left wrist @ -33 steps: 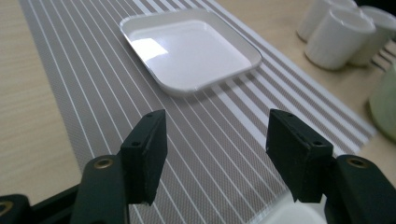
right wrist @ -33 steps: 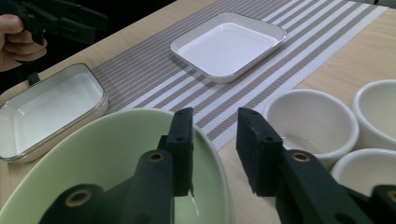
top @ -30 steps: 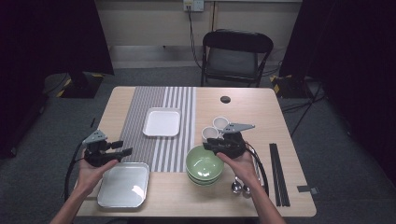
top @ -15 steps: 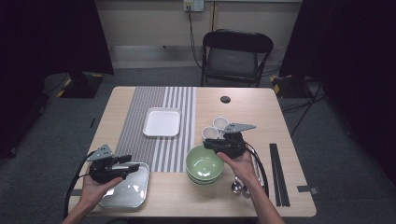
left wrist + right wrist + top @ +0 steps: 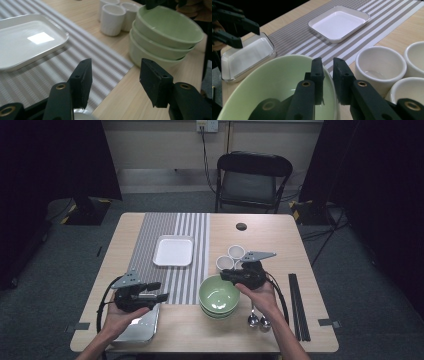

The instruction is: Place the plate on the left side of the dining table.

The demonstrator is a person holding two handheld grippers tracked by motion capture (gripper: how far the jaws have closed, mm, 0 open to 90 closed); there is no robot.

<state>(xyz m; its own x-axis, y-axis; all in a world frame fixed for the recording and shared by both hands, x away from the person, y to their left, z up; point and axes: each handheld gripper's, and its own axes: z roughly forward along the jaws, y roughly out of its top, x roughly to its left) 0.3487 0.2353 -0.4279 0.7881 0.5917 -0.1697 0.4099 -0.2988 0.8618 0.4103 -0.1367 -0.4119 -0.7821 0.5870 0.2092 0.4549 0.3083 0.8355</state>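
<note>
A stack of three pale green bowls point(image 5: 218, 296) stands near the table's front edge. My right gripper point(image 5: 223, 276) reaches in from the right, and its jaws have just been closing. In the right gripper view it point(image 5: 327, 68) is shut on the top bowl's point(image 5: 274, 77) rim, one jaw inside and one outside. My left gripper point(image 5: 159, 290) hovers over the tray's far right corner, pointing at the bowls. In its own view the left gripper point(image 5: 116, 80) is open with nothing between the jaws, and the bowls point(image 5: 165, 35) lie ahead.
A clear tray point(image 5: 137, 327) lies at the front left. A white square plate point(image 5: 173, 251) rests on the striped placemat point(image 5: 187, 275). Three white cups point(image 5: 235, 253) stand behind the bowls. Two spoons point(image 5: 255, 319) and black chopsticks point(image 5: 299, 305) lie at the right. A chair point(image 5: 252, 180) stands beyond the table.
My left gripper has moved to the right, from left of the tray to over its far right corner, nearer the bowls. The right gripper has stayed at the bowl's rim.
</note>
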